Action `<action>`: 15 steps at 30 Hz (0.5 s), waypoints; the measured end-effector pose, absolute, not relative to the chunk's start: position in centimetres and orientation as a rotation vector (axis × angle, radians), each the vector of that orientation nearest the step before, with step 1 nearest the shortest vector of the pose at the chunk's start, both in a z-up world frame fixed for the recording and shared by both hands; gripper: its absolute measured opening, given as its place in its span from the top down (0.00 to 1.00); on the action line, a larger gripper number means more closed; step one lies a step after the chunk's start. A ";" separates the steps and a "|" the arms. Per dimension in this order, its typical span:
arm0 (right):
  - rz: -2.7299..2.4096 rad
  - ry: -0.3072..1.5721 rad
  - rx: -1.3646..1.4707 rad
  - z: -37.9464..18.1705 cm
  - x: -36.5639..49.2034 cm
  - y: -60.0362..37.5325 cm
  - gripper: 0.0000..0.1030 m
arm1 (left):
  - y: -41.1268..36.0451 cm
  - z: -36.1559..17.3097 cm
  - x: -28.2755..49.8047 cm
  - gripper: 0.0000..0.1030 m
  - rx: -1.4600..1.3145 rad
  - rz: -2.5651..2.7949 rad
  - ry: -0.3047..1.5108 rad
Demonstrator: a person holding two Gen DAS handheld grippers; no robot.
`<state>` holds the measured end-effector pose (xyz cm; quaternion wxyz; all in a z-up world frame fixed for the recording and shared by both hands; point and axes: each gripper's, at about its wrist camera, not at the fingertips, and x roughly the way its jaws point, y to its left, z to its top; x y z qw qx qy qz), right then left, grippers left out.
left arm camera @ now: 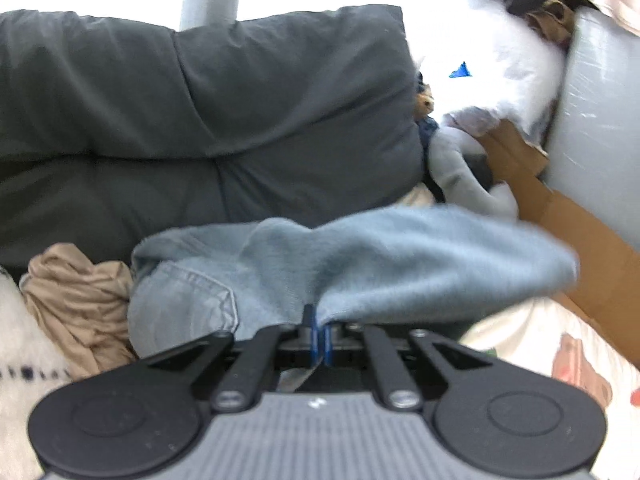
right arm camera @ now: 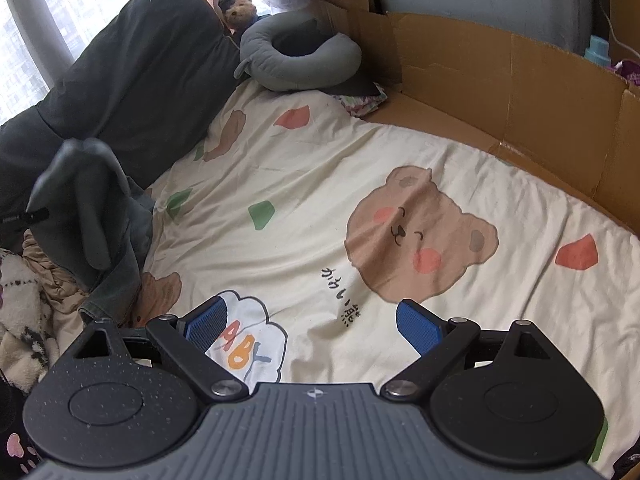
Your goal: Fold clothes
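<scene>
Left gripper [left arm camera: 319, 322] sat nearest the lens, blue pads pressed together, jaws pinched shut on the edge of a light blue garment [left arm camera: 420, 264]. Cloth rose from the pinch and draped off to the right, blurred at its far end; it looked lifted rather than lying flat. Just left of the grip lay pale denim jeans [left arm camera: 184, 300] with a stitched pocket showing, touching the blue cloth. Beside the jeans was a crumpled tan garment [left arm camera: 76, 292], and a fuzzy white fabric [left arm camera: 16, 344] at the far left edge. Behind all this stood dark grey cushions [left arm camera: 200, 112]. Gripper pointed forward and tilted downward toward the pile. Right gripper [right arm camera: 312, 326] was angled down more steeply over a cream bedsheet [right arm camera: 304, 184] printed with a brown bear face and coloured shapes; its jaws stood wide apart, blue pads [right arm camera: 418, 330] facing each other, nothing between them, no cloth touching them. In the right wrist view the lifted garment appeared as a grey hanging fold [right arm camera: 84, 196] at far left, well apart from the right gripper, above the clothes heap. A grey neck pillow [right arm camera: 296, 60] lay at the head of the sheet, with a teddy bear [right arm camera: 240, 8] just behind it. Cardboard panels [right arm camera: 500, 92] walled the right side of the bed.
</scene>
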<state>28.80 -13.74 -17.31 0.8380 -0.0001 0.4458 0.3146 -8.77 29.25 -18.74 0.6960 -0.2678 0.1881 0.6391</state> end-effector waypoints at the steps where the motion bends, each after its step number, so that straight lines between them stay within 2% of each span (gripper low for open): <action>1: 0.666 0.944 -0.001 -17.4 28.8 -13.8 0.08 | 28.8 -19.1 -8.6 0.97 -0.602 1.419 0.420; 15: 0.686 0.970 0.002 -18.6 28.3 -13.4 0.08 | 25.3 -21.5 -6.6 0.98 -0.662 1.387 0.405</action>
